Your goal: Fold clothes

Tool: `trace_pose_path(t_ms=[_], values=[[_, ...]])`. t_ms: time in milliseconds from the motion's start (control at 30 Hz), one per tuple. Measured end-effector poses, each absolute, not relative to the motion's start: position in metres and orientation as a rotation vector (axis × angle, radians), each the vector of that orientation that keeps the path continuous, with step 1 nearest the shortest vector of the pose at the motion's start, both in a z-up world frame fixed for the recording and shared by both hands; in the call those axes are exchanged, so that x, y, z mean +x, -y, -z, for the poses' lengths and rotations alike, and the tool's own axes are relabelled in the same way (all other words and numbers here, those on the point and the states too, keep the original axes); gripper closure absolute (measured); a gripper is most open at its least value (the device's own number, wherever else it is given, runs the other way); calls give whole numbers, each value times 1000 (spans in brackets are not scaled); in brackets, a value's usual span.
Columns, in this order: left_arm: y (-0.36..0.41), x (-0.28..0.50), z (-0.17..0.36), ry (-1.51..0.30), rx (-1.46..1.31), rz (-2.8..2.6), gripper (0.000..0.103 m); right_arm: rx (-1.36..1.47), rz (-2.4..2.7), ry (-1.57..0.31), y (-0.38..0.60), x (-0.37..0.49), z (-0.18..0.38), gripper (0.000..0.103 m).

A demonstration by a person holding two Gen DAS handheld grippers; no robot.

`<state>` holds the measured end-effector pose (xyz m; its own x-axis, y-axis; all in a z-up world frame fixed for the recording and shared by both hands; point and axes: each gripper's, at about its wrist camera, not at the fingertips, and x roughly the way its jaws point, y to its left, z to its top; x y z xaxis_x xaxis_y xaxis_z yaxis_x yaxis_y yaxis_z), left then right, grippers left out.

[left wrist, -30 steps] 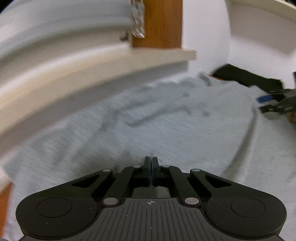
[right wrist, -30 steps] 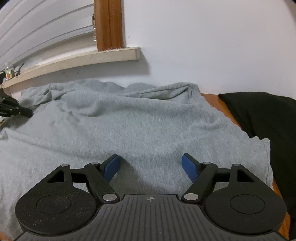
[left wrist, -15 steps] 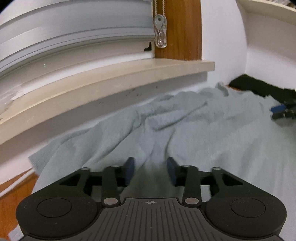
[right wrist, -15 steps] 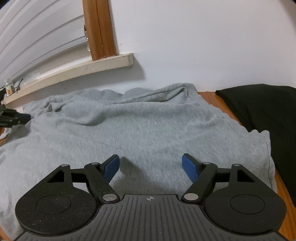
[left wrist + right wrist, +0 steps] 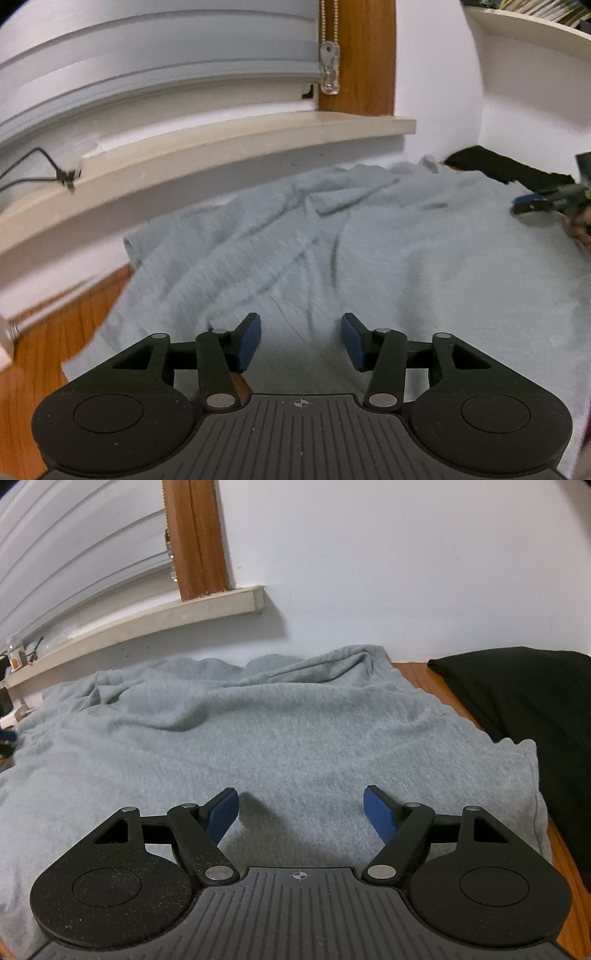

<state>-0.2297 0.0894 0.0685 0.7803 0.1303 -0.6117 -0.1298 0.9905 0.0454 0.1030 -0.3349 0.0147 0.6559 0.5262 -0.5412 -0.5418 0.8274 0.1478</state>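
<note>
You have the grey garment point(image 5: 280, 738) spread across the wooden table point(image 5: 55, 350) below the window sill point(image 5: 221, 140), bunched along its far edge under that sill and just beside the black garment point(image 5: 524, 701), a layout that suits lining up the next fold. Your left gripper point(image 5: 301, 341) was pressed shut 1 second ago; its jaws have just been opening and now stand spread with nothing pinched, the view now showing the garment's corner under the sill. Your right gripper point(image 5: 301, 810) hovers spread and empty, unchanged.
</note>
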Motion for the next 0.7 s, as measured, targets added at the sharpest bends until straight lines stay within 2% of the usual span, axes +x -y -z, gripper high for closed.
trace_pose_path(t_ms=[133,233,267,500,633,667,700], values=[[-83,-235,-63,-690,30,-158,51,-28,-602,-605,335,103,-14,29],[-88,-237,-61,-687,-11,-174,48,-24,-589,-604,336,103,-14,29],[-90,-238,-60,-685,-17,-182,44,-21,-586,-604,336,103,-14,29],[-96,-238,-63,-675,-13,-276,41,-21,-568,-601,337,102,-14,29],[-80,-250,-72,-650,-2,-289,42,-95,-538,-553,333,85,-19,23],[-73,-255,-75,-640,4,-277,42,-115,-540,-550,332,77,-21,23],[-63,-262,-78,-630,14,-258,42,-132,-546,-556,331,69,-23,30]])
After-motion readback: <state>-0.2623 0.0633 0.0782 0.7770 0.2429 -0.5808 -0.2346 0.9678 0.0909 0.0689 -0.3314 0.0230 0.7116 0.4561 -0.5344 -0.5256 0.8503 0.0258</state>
